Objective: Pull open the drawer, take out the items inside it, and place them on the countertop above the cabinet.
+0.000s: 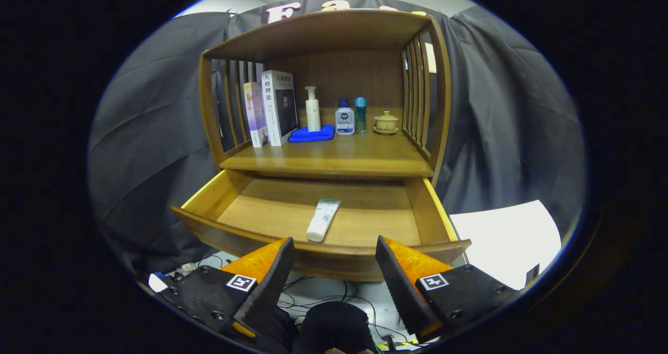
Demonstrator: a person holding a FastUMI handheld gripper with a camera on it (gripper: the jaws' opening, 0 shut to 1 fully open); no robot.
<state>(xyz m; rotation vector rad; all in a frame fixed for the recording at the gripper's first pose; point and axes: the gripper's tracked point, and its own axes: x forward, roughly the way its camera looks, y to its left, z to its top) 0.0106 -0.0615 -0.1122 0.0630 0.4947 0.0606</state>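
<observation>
Gripper view: drawer (245,197) is pulled out, one item left in it, a white tube (322,219) lying flat on the drawer floor near the front edge, roughly mid-width, cap end toward the front wall. Gripper (335,260) sits just short of the drawer front, fingers spread wide, holding nothing, tube just beyond them.

Step in hand, as I read it: reach in and grab the tube. It lies slightly skewed, so rotate the wrist to bring the fingers across its width, not along it. Come in over the front wall, drop down, close on the body near the middle rather than on the cap; the tube looks soft, so squeeze lightly.

Obstacles: drawer front wall is between fingers and tube, needs clearing on entry and exit. Countertop (292,161) overhangs the back of the drawer, so lift out toward the front.

Placement: back edge of the countertop is taken by two books (271,108) at the left corner, blue cloth (312,133) with a pump bottle (312,108) on it, two small bottles (350,116), lidded cup (386,122) at the right. Front strip is bare wood, best landing spot.
</observation>
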